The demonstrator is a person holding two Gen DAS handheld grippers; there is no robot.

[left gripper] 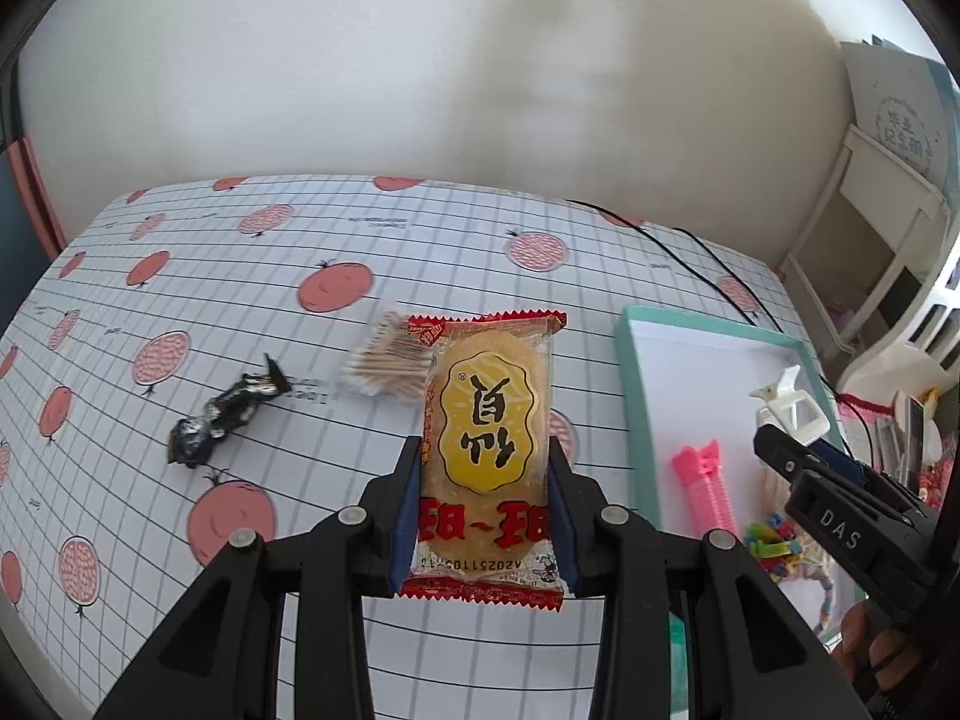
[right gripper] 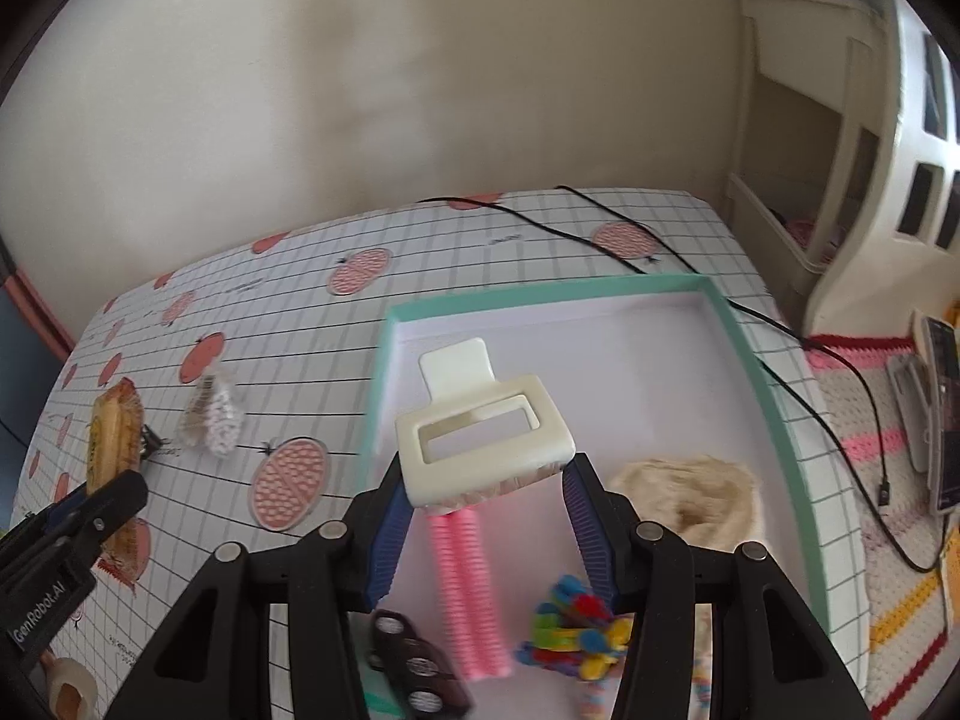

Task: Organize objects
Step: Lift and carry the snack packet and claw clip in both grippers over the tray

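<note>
My left gripper (left gripper: 485,450) is shut on a snack packet (left gripper: 487,420) with red edges and a yellow label, held above the tablecloth. In the right wrist view the same packet (right gripper: 111,444) shows at the far left. My right gripper (right gripper: 486,471) is shut on a white hair claw clip (right gripper: 480,438), which hangs over the teal tray (right gripper: 774,408). The clip (left gripper: 786,402) also shows in the left wrist view, over the tray's rim (left gripper: 633,396). A bag of cotton swabs (left gripper: 390,363) and a black candy wrapper (left gripper: 225,417) lie on the cloth.
Inside the tray lie a pink hair clip (right gripper: 465,582), a heap of small coloured clips (right gripper: 576,624), a beige fluffy scrunchie (right gripper: 690,498) and a black strip (right gripper: 414,654). A black cable (right gripper: 600,228) crosses the table's far side. A white shelf (right gripper: 840,180) stands at the right.
</note>
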